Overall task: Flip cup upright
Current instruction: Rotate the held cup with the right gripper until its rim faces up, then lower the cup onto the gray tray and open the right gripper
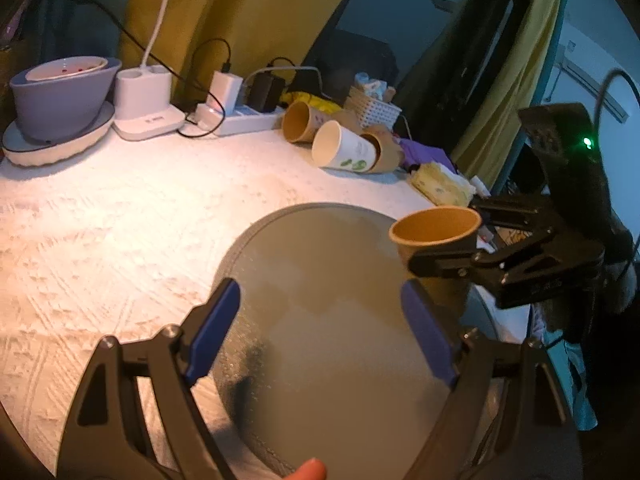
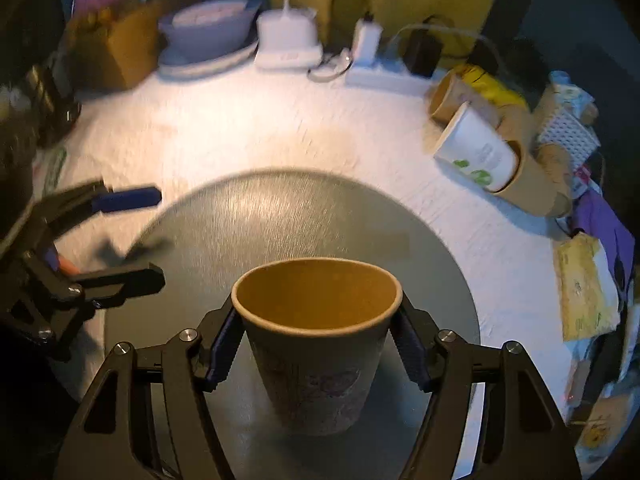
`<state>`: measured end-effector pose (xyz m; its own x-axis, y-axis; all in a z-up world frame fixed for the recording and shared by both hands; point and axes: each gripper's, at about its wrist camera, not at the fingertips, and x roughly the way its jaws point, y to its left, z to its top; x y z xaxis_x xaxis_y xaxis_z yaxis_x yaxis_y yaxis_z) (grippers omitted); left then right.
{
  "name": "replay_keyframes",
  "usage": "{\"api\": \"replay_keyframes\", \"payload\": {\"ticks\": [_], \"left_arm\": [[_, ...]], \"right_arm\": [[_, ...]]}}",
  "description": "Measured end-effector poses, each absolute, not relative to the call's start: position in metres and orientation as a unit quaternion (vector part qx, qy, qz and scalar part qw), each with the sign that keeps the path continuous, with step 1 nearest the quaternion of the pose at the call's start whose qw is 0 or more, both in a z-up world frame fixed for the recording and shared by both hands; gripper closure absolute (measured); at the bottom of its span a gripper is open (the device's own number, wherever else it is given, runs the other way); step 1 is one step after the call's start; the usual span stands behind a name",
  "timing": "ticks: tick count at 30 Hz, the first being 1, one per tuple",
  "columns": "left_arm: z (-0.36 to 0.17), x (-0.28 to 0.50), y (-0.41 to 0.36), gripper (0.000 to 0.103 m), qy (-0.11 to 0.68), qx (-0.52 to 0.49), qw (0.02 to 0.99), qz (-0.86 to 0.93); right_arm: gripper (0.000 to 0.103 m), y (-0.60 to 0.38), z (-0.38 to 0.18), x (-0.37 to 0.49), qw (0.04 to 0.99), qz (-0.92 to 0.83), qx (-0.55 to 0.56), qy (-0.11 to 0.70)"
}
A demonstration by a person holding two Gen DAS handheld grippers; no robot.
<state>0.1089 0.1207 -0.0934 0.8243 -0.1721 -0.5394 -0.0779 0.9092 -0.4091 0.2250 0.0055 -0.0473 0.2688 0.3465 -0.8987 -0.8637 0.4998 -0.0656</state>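
Observation:
A brown paper cup [image 2: 316, 344] stands upright, mouth up, on the grey round mat [image 2: 280, 216]. My right gripper [image 2: 316, 344] is shut on the cup, one pad on each side below the rim. In the left wrist view the same cup [image 1: 436, 236] sits at the mat's right edge [image 1: 320, 320], held by the right gripper [image 1: 448, 258]. My left gripper [image 1: 322, 332] is open and empty over the mat, to the left of the cup; it shows in the right wrist view [image 2: 156, 236].
Several paper cups [image 1: 344, 148] lie on their sides at the back right, beside a white basket [image 1: 376, 106]. A power strip [image 1: 244, 120], a white charger base [image 1: 146, 108] and a purple bowl [image 1: 60, 96] line the back. Tissue packs [image 2: 584, 288] lie at the right.

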Motion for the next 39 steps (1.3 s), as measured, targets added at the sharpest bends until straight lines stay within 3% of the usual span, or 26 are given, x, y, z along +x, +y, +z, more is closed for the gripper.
{"api": "replay_keyframes", "payload": {"ticks": [10, 39], "left_arm": [[-0.092, 0.11, 0.119, 0.019, 0.289, -0.207, 0.935, -0.019], [-0.078, 0.106, 0.082, 0.019, 0.285, -0.149, 0.947, -0.011]], "right_arm": [[0.032, -0.028, -0.038, 0.22, 0.8, 0.412, -0.185, 0.395], [0.032, -0.08, -0.051, 0.2, 0.834, 0.377, -0.144, 0.375]]}}
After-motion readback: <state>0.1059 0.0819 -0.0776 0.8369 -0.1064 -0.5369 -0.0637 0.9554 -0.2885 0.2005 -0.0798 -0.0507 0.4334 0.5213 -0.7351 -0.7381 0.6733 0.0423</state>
